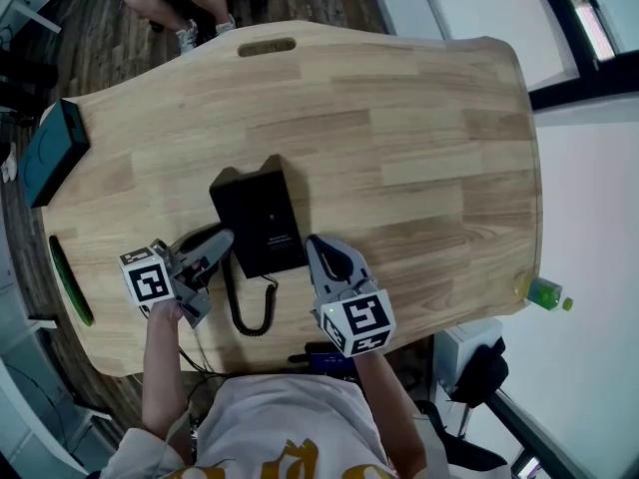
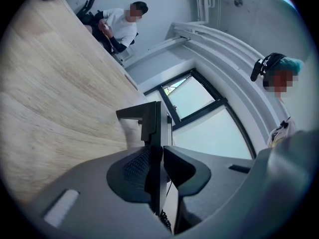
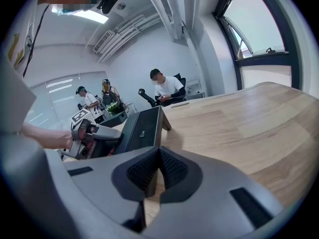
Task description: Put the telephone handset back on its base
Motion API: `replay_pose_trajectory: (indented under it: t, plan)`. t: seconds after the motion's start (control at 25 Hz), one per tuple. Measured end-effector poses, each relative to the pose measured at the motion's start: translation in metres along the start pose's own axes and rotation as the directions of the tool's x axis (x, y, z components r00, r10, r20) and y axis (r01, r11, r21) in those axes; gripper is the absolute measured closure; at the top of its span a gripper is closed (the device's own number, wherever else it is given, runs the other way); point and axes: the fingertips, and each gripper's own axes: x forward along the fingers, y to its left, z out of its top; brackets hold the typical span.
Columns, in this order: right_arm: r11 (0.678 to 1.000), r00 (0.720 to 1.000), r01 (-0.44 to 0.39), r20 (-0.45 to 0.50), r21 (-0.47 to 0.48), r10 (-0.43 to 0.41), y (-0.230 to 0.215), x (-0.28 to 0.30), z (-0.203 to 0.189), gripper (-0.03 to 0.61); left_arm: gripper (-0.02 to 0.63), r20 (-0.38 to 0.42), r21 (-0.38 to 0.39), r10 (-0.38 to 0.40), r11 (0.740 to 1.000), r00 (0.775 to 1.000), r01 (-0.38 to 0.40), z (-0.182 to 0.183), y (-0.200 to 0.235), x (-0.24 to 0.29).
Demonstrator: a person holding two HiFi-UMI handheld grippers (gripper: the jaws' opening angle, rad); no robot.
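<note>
The black telephone base (image 1: 262, 218) sits on the wooden table (image 1: 419, 158), near its front. My left gripper (image 1: 222, 239) is at the base's left edge, shut on the black handset (image 1: 192, 238), which is mostly hidden under the jaws. In the left gripper view the handset (image 2: 155, 148) runs edge-on between the pads. Its coiled cord (image 1: 250, 317) loops toward the table's front edge. My right gripper (image 1: 318, 242) is just right of the base with its jaws shut on nothing. The right gripper view shows the base (image 3: 142, 128) ahead and the left gripper (image 3: 92, 136) beside it.
A dark teal box (image 1: 55, 148) lies at the table's left edge, and a green bottle (image 1: 544, 292) stands off its right edge. A seated person's legs (image 1: 185, 8) are beyond the far edge. Other people sit in the background (image 3: 167, 88).
</note>
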Motion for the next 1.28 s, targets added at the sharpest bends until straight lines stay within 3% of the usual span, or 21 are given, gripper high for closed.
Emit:
replay_pose_trajectory:
  t: [0.28, 0.44, 0.64, 0.8, 0.92, 1.04, 1.28]
  plan:
    - [1.0, 0.999, 0.023, 0.039, -0.001, -0.023, 0.001, -0.009, 0.013, 0.575, 0.488, 0.094, 0.014, 0.087, 0.996, 0.992, -0.089, 0.01, 0.001, -0.008]
    - [0.999, 0.997, 0.031, 0.074, -0.009, -0.03, 0.006, -0.021, 0.023, 0.575, 0.488, 0.133, 0.089, 0.152, 0.982, 0.979, -0.164, 0.012, -0.004, -0.018]
    - [0.999, 0.991, 0.043, 0.125, -0.024, -0.039, 0.015, -0.037, 0.04, 0.575, 0.489, 0.165, 0.276, 0.267, 0.912, 0.95, -0.304, 0.011, -0.014, -0.031]
    - [0.997, 0.983, 0.053, 0.176, -0.049, -0.043, 0.026, -0.054, 0.056, 0.575, 0.525, 0.186, 0.367, 0.257, 0.877, 0.948, -0.31, 0.006, -0.042, -0.034]
    - [0.993, 0.978, 0.071, 0.203, -0.089, -0.052, 0.036, -0.067, 0.065, 0.575, 0.597, 0.25, 0.427, 0.284, 0.826, 0.926, -0.369, 0.009, -0.061, -0.044]
    - [0.988, 0.97, 0.098, 0.231, -0.123, -0.068, 0.044, -0.082, 0.072, 0.575, 0.611, 0.32, 0.475, 0.286, 0.776, 0.903, -0.414, 0.011, -0.084, -0.057]
    - [0.978, 0.947, 0.153, 0.303, -0.14, -0.105, 0.06, -0.114, 0.086, 0.575, 0.611, 0.432, 0.477, 0.236, 0.759, 0.87, -0.443, 0.001, -0.13, -0.084]
